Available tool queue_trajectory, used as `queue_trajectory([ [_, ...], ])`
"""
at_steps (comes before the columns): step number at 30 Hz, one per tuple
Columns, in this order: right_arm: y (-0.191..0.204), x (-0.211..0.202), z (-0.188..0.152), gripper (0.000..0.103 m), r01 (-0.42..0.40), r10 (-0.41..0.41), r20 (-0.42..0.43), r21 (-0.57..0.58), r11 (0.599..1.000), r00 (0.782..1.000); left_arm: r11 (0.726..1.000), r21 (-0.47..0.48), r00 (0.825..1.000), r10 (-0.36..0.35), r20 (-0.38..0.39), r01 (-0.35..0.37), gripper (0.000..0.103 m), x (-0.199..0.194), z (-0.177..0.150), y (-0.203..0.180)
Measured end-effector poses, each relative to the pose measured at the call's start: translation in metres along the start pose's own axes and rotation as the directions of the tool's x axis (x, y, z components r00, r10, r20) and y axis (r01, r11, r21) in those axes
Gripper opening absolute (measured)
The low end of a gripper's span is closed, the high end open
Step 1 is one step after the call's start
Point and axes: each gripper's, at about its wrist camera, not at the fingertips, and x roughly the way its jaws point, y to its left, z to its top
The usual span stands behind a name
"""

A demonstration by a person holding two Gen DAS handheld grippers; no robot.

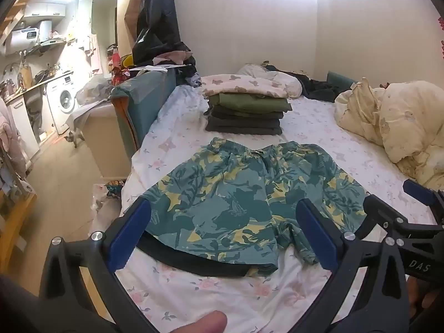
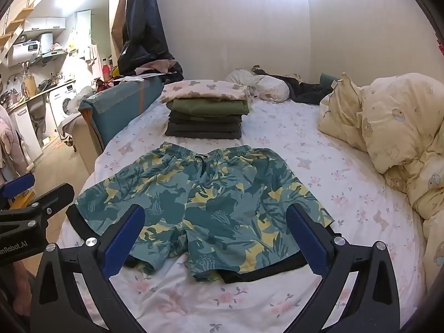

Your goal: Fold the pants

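Note:
Teal shorts with a yellow leaf print (image 1: 244, 194) lie flat on the bed, waistband far, leg hems near; they also show in the right wrist view (image 2: 205, 202). A black lining or dark garment (image 1: 205, 263) shows under the hems. My left gripper (image 1: 224, 224) is open and empty, held above the left leg hem. My right gripper (image 2: 216, 230) is open and empty, held above the middle and right leg. The right gripper's body also shows at the right edge of the left wrist view (image 1: 410, 222).
A stack of folded green and grey clothes (image 2: 206, 116) sits behind the shorts under a flowered pillow (image 2: 205, 88). A crumpled cream duvet (image 2: 394, 127) fills the right side. The bed's left edge (image 2: 91, 166) drops to the floor by a teal headboard (image 1: 144, 102).

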Motion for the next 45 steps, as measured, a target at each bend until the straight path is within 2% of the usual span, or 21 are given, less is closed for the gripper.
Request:
queue_trajectory([
  [14, -0.003, 0.003, -0.008, 0.103, -0.013, 0.013, 0.001, 0.008, 1.000, 1.000, 1.000, 0.002, 1.000, 0.001, -0.001, -0.001, 0.102, 0.000, 0.000, 0.000],
  [24, 0.001, 0.002, -0.001, 0.103, -0.016, 0.016, -0.001, 0.001, 1.000, 1.000, 1.000, 0.014, 1.000, 0.007, 0.000, -0.007, 0.102, -0.003, 0.000, 0.004],
  [29, -0.002, 0.009, -0.002, 0.103, -0.025, 0.027, -0.034, 0.032, 0.999, 0.999, 1.000, 0.002, 1.000, 0.015, -0.011, -0.015, 0.102, 0.002, -0.003, 0.003],
  [45, 0.000, 0.005, 0.000, 0.103, -0.010, 0.010, -0.014, 0.013, 1.000, 1.000, 1.000, -0.010, 1.000, 0.013, -0.012, -0.013, 0.102, 0.002, -0.003, 0.007],
])
